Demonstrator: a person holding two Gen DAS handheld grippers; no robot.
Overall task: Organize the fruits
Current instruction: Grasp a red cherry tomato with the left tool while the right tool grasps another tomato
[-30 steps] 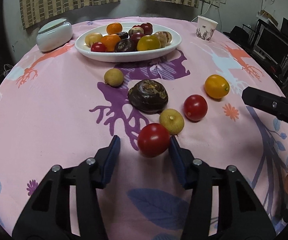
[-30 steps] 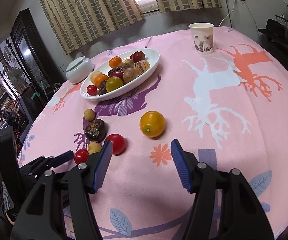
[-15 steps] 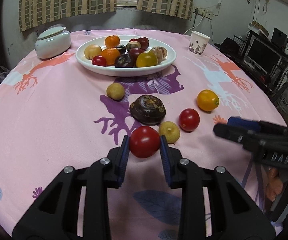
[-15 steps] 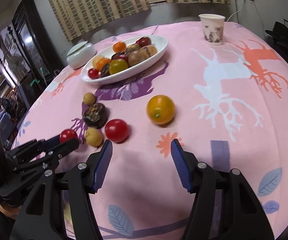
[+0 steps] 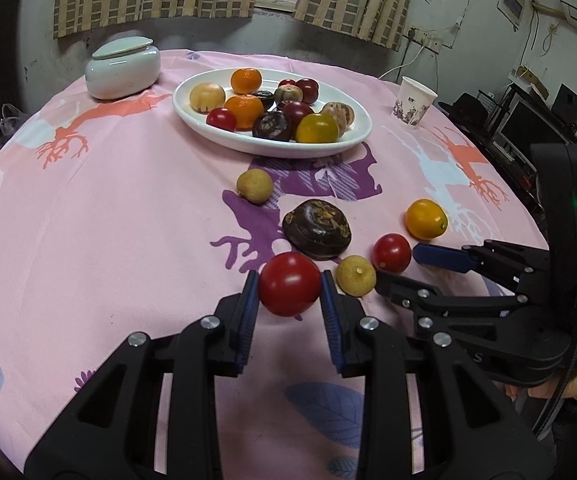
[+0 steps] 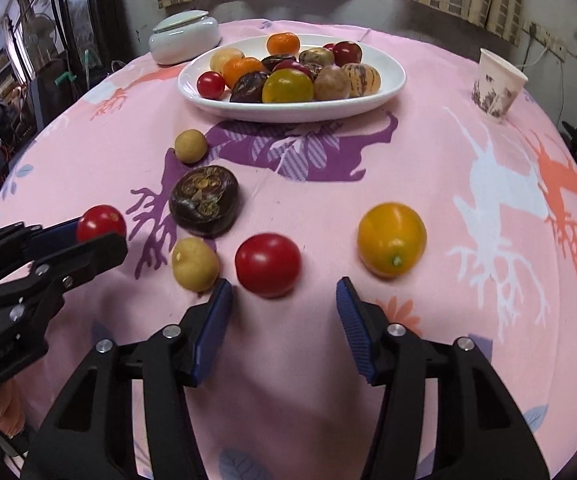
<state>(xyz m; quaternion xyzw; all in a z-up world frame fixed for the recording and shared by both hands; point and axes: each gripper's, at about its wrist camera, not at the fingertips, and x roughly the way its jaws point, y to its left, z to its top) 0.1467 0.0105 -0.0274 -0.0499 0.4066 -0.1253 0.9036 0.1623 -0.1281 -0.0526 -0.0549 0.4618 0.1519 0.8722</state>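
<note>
My left gripper [image 5: 287, 292] is shut on a red cherry tomato [image 5: 289, 283] and holds it above the pink cloth; it also shows in the right wrist view [image 6: 101, 222]. My right gripper [image 6: 284, 300] is open, its jaws just short of a second red tomato [image 6: 267, 265] on the cloth. Beside it lie a small tan fruit [image 6: 195, 264], a dark brown fruit [image 6: 203, 201], another tan fruit [image 6: 191, 145] and a yellow-orange tomato [image 6: 391, 239]. A white oval plate [image 6: 384, 92] at the back holds several fruits.
A white lidded jar [image 5: 123, 67] stands at the back left. A paper cup [image 6: 496, 85] stands at the back right. The round table's edge falls away on all sides, with furniture and a monitor beyond it.
My left gripper closed on the red tomato and lifted it off the cloth. My right gripper moved in toward the second red tomato, staying open.
</note>
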